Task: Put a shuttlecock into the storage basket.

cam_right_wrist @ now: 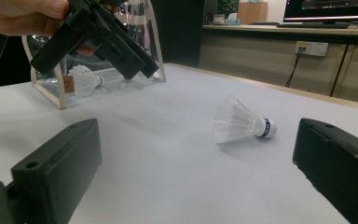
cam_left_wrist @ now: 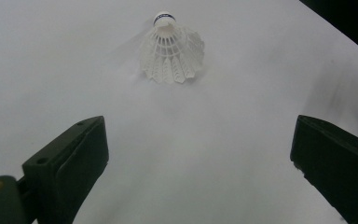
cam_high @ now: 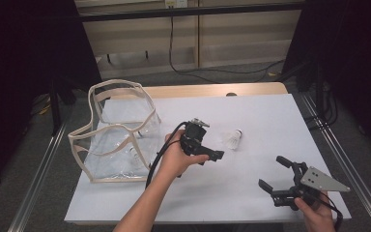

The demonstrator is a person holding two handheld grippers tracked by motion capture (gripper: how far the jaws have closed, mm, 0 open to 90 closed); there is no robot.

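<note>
A white shuttlecock (cam_high: 233,139) with a blue-banded cork lies on its side at the middle of the white table (cam_high: 270,111). My left gripper (cam_high: 210,144) hovers just to its left, jaws wide open and empty. In the left gripper view the shuttlecock (cam_left_wrist: 171,51) lies ahead of my left gripper (cam_left_wrist: 200,140), beyond the jaws. Near the front right corner my right gripper (cam_high: 274,173) is open and empty, well short of the shuttlecock (cam_right_wrist: 240,122). My right gripper (cam_right_wrist: 198,149) faces the left gripper (cam_right_wrist: 102,37). A clear bag (cam_high: 121,130) with beige trim stands at the left.
Another shuttlecock (cam_right_wrist: 86,80) lies inside the clear bag (cam_right_wrist: 60,93). Metal rails (cam_high: 338,150) run along both sides of the table. A wooden strip (cam_high: 212,90) edges the far side, with cabinets and a hanging cable (cam_high: 171,48) behind it.
</note>
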